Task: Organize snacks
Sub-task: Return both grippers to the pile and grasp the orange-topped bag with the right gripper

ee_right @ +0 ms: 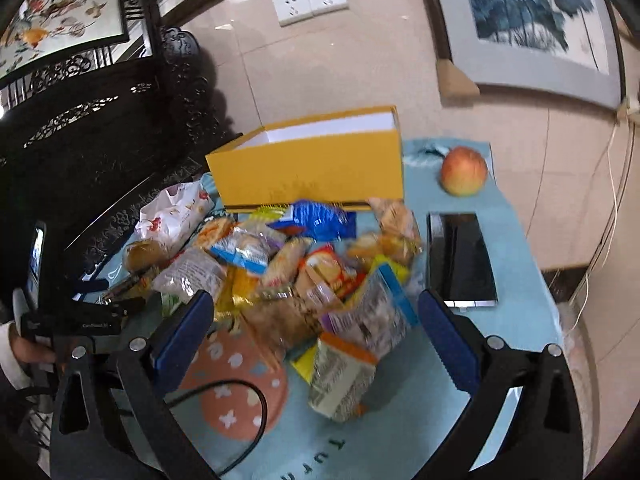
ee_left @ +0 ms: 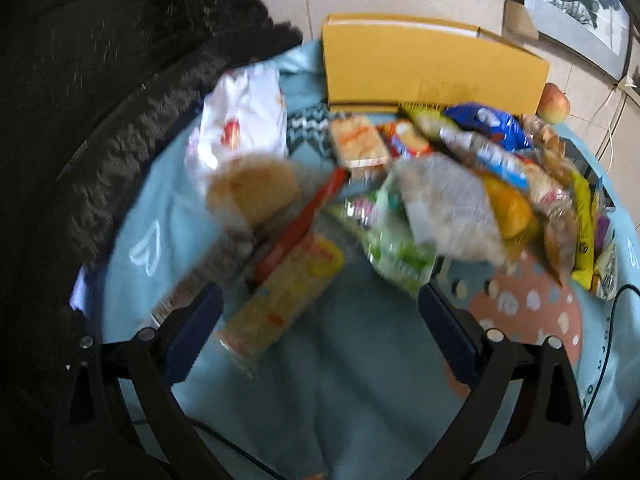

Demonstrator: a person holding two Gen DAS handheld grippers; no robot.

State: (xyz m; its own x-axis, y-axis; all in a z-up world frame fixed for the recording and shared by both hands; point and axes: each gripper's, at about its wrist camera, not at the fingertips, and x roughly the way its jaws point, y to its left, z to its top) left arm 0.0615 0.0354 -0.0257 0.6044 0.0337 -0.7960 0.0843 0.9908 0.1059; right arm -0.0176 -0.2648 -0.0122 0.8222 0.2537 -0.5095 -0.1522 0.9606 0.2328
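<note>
A heap of wrapped snacks point(ee_right: 304, 276) lies on a light blue cloth point(ee_left: 352, 380) in front of an open yellow box point(ee_right: 316, 172), which also shows in the left wrist view point(ee_left: 432, 68). My left gripper point(ee_left: 320, 312) is open and empty, hovering just before a yellow cracker pack point(ee_left: 288, 300) and a green packet point(ee_left: 384, 240). My right gripper point(ee_right: 312, 320) is open and empty, its fingers on either side of the near end of the heap, above an orange-edged packet point(ee_right: 340, 376). The left gripper point(ee_right: 92, 312) shows at the left of the right wrist view.
An apple point(ee_right: 464, 170) and a dark phone point(ee_right: 460, 258) lie right of the heap. A white plastic bag point(ee_left: 244, 120) and a round bun point(ee_left: 256, 188) lie at the left. A carved dark chair point(ee_right: 100, 128) stands left of the table. A black cable point(ee_right: 244, 412) crosses the cloth.
</note>
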